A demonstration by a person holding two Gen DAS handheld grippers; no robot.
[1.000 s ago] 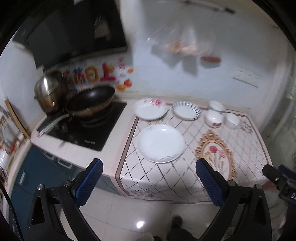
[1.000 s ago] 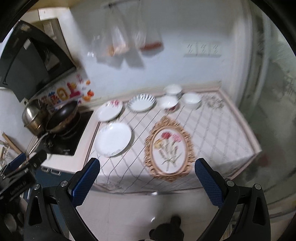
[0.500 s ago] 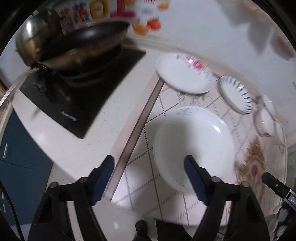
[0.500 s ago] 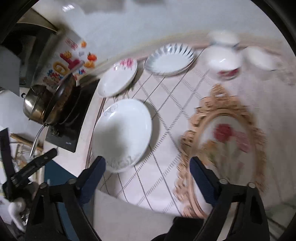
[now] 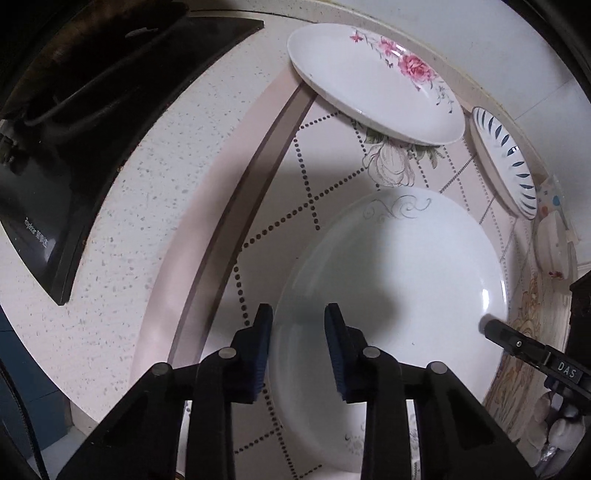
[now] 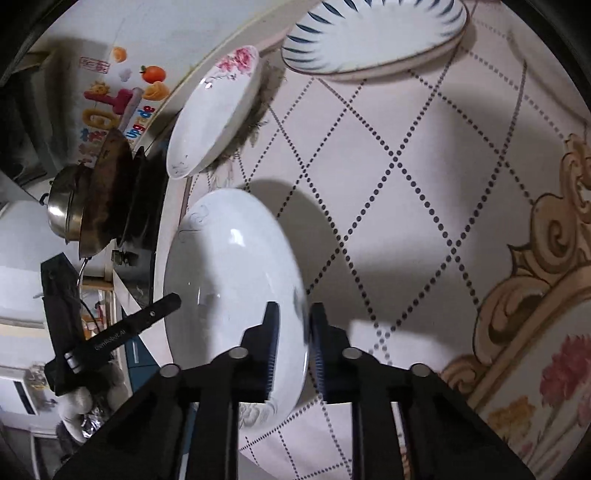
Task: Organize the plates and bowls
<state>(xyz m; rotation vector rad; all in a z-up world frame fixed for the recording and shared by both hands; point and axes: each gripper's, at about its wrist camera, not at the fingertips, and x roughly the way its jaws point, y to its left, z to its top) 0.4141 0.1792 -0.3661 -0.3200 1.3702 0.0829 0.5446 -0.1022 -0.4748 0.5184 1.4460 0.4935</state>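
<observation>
A large plain white plate [image 5: 399, 295] lies on the patterned cloth; it also shows in the right wrist view [image 6: 229, 280]. My left gripper [image 5: 298, 325] straddles its left rim, jaws narrowed around the edge. My right gripper [image 6: 292, 325] straddles its right rim, jaws nearly closed on the edge. Behind it lie a rose-patterned plate [image 5: 373, 81] [image 6: 214, 110] and a blue-striped plate [image 5: 506, 158] [image 6: 373, 33]. A small bowl [image 5: 552, 240] sits at the far right.
A black induction hob [image 5: 74, 129] is on the counter to the left, with a wok [image 6: 107, 192] and a steel pot [image 6: 64, 206] on it. A gold-framed flower print [image 6: 535, 332] marks the cloth to the right.
Both grippers have dropped down close to the white plate and narrowed from wide open to grip its left and right rims.
</observation>
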